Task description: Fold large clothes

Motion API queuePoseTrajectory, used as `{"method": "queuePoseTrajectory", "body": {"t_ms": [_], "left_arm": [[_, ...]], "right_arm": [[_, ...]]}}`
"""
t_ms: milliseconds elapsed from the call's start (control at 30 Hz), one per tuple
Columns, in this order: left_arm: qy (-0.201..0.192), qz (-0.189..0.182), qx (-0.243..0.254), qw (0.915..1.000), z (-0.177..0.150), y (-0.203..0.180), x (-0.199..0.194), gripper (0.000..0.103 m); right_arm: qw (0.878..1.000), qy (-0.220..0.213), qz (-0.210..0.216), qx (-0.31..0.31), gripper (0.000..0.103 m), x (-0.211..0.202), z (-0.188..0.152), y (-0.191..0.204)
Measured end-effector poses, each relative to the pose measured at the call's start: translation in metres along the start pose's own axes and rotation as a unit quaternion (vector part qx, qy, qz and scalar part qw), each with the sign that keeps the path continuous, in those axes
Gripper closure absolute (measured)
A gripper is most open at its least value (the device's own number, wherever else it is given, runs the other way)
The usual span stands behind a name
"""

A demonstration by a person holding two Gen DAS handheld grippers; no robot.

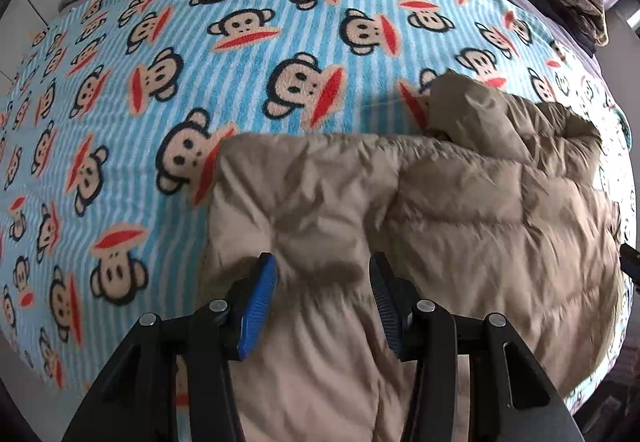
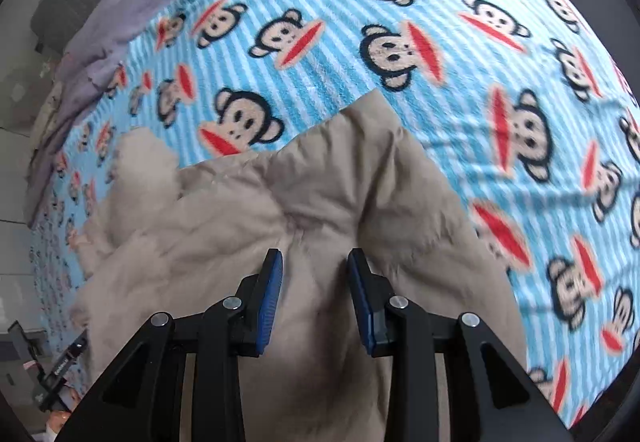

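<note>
A tan puffer jacket [image 1: 420, 209] lies on the near part of a monkey-print blanket [image 1: 160, 81] spread over a bed. It looks partly folded: its left edge is straight and squared, while a lumpy sleeve or hood bunches at the far right. The left gripper [image 1: 324, 282] and the right gripper [image 2: 315, 274] hang over the jacket, jaws spread, holding nothing. Judging by the bulk, at least one more fold and some smoothing remain.
</note>
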State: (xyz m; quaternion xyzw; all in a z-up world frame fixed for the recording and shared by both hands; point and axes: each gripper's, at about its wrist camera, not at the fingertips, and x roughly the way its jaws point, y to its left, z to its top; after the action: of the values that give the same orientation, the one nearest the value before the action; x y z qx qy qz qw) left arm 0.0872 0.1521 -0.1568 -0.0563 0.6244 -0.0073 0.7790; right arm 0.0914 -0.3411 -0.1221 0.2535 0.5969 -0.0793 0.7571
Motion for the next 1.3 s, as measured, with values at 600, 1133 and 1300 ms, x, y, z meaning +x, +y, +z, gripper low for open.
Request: {"method": "queuePoseTrajectory", "body": {"t_ms": [600, 1133, 1300], "left_arm": [[-0.026, 0.018, 0.035, 0.9989, -0.037, -0.021, -0.036, 0.004], [0.004, 0.02, 0.03, 0.9993, -0.042, -0.013, -0.02, 0.004], [0.012, 0.008, 0.028, 0.9995, -0.043, -0.007, -0.014, 0.004]], "right_arm": [[0.991, 0.041, 0.061, -0.114, 0.02, -0.019, -0.096, 0.079], [0.988, 0.04, 0.043, -0.142, 0.01, -0.016, -0.111, 0.094], [0.988, 0.049, 0.043, -0.137, 0.01, -0.013, -0.112, 0.095]]}}
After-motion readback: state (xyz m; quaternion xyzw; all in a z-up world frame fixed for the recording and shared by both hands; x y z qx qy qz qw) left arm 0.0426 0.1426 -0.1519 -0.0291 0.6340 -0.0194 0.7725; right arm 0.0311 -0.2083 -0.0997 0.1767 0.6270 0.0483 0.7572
